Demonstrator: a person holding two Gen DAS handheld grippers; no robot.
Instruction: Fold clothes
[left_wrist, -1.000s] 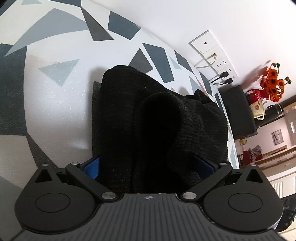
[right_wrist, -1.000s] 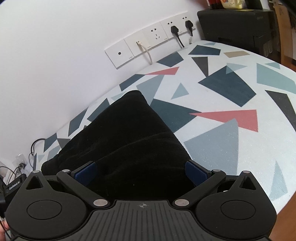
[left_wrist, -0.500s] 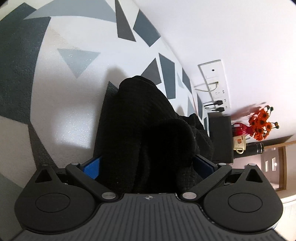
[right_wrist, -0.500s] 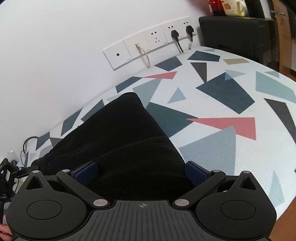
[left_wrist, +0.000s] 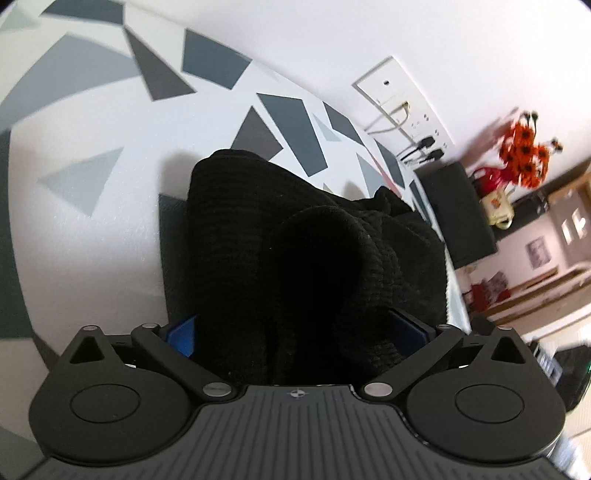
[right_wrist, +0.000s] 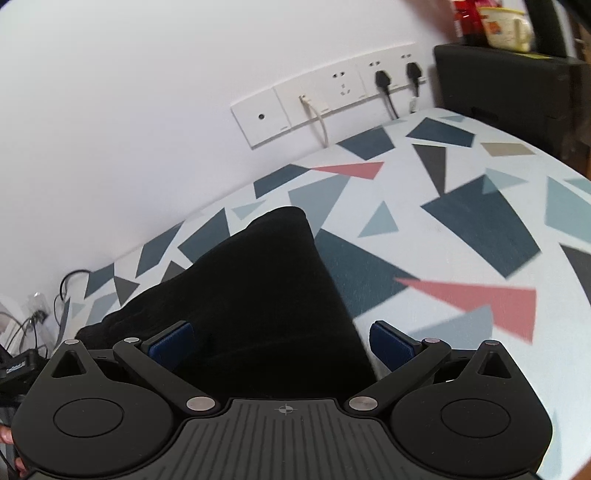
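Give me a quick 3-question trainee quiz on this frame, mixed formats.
1. True or false: the black garment lies between the blue pads of both the left gripper and the right gripper.
2. Multiple choice: in the right wrist view, what is plugged into the wall outlet strip? A) nothing B) one white cable and two black plugs C) only a single black plug
3. Fill in: the patterned table cover carries geometric shapes in grey, blue and ____.

Key: 1 true; 2 B; 3 red.
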